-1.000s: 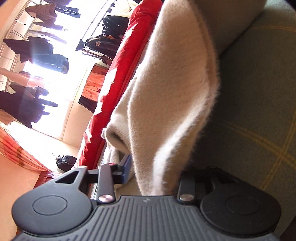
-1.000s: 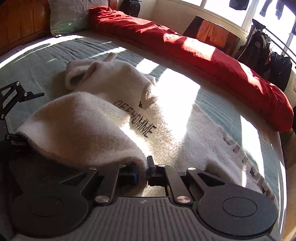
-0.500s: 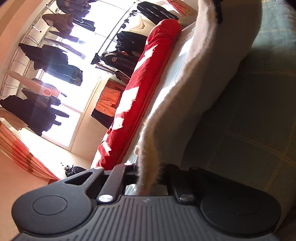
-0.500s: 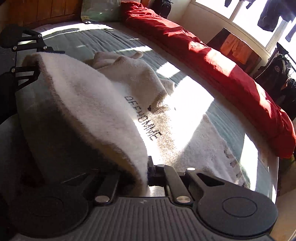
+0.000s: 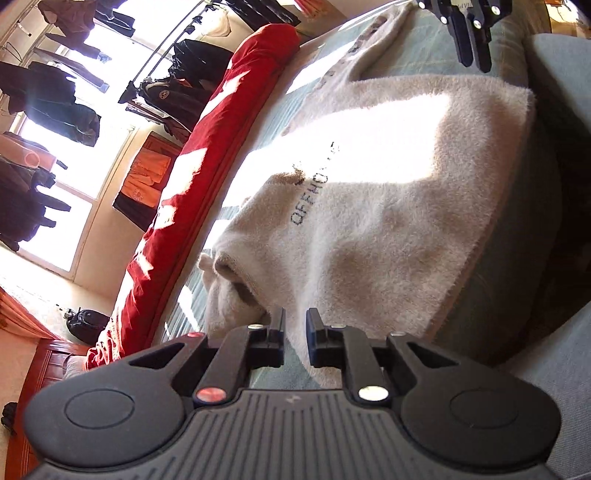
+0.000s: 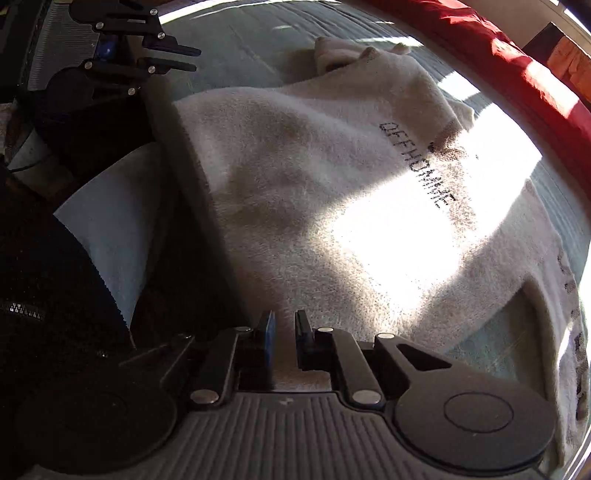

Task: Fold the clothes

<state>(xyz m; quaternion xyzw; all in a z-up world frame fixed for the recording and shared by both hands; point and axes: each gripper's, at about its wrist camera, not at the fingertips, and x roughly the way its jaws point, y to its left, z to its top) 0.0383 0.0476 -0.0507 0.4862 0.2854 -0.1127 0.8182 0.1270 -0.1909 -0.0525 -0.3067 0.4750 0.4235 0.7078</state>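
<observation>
Plainly, "OFFHOMME" is printed on the cream sweater [image 6: 332,177]; both grippers' fingers are parting, grasping nothing.

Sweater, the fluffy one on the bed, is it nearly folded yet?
Partly. One fold looks done: the sweater lies doubled over on the bed. In hand: nothing. The left gripper and right gripper are opening, with no cloth between their jaws. Left to do: the lettered sleeve sticks out flat, so it probably needs tucking in, then more folding.

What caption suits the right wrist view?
Right tongs opening above a cream sweater on the bed.
</observation>
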